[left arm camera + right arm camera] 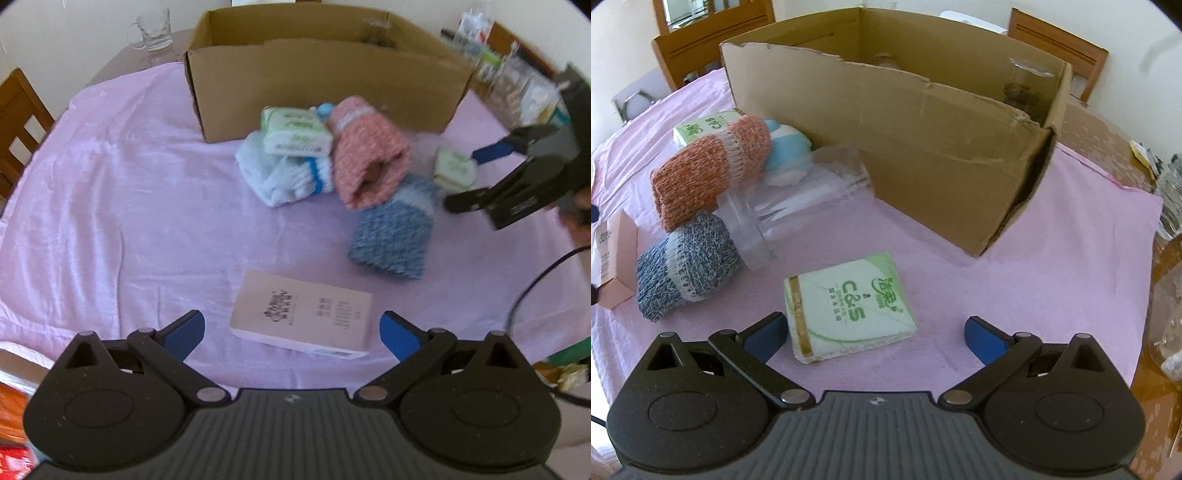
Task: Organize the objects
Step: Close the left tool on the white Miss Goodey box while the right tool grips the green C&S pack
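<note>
Tissue packs, rolled socks and a book lie scattered on the pink-clothed desk (1052, 258) in front of an open cardboard box (923, 147). In the right wrist view one green-and-white tissue pack (849, 310) lies flat at lower centre, just ahead of the right gripper (875, 336), whose blue-tipped fingers (984, 338) stand wide apart on either side of it, not touching. Left of it sit a blue-grey sock roll (683, 262) and an orange sock roll (709, 170), with a clear plastic cup (798, 195) on its side between them and the box. A second tissue pack (701, 127) rests behind the orange roll, by a light blue sock bundle (786, 155).

In the left wrist view the pale pink book (303, 314) lies at lower centre, between the spread, empty fingers of the left gripper (291, 332). A glass mug (153, 29) stands at upper left beyond the cloth.
</note>
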A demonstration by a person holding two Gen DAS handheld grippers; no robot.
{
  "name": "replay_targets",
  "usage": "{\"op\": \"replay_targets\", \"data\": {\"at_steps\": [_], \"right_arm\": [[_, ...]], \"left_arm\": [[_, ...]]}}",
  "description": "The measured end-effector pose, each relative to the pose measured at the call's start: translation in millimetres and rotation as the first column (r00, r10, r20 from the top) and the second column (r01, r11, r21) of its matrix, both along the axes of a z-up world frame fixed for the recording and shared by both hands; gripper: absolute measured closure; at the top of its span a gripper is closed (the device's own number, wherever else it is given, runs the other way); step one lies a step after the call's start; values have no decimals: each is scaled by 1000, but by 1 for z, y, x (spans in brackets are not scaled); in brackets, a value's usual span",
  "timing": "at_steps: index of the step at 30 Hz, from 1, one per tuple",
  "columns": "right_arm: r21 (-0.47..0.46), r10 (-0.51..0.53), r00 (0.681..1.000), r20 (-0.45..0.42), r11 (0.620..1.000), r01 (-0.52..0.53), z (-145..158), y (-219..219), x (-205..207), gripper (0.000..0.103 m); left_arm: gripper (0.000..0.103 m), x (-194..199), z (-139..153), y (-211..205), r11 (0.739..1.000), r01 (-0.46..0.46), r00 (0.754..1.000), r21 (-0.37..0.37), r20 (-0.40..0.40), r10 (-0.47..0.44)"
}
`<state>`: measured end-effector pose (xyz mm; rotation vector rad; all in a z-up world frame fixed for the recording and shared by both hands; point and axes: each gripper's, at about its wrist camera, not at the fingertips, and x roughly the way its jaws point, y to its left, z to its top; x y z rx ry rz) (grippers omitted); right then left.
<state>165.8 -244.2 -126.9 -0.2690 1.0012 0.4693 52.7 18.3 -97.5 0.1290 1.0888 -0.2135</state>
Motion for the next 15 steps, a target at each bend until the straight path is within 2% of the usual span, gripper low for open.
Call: {"op": "replay_targets", "data": {"at_steps": [4,9,15], "right_arm": [[-1,9,1000,-2,1000,-9,0,0,0,0],[-1,11,1000,-1,1000,-11,0,-1,1,0],[-1,47,999,-3,999,-47,0,7,2,0]], "left_arm": [[2,7,-14,0,999,6,1000,32,-15,-5],[2,15,-20,5,997,-17,1000,75,3,17],[2,20,-21,11,996,-76,997,52,4,76]]}}
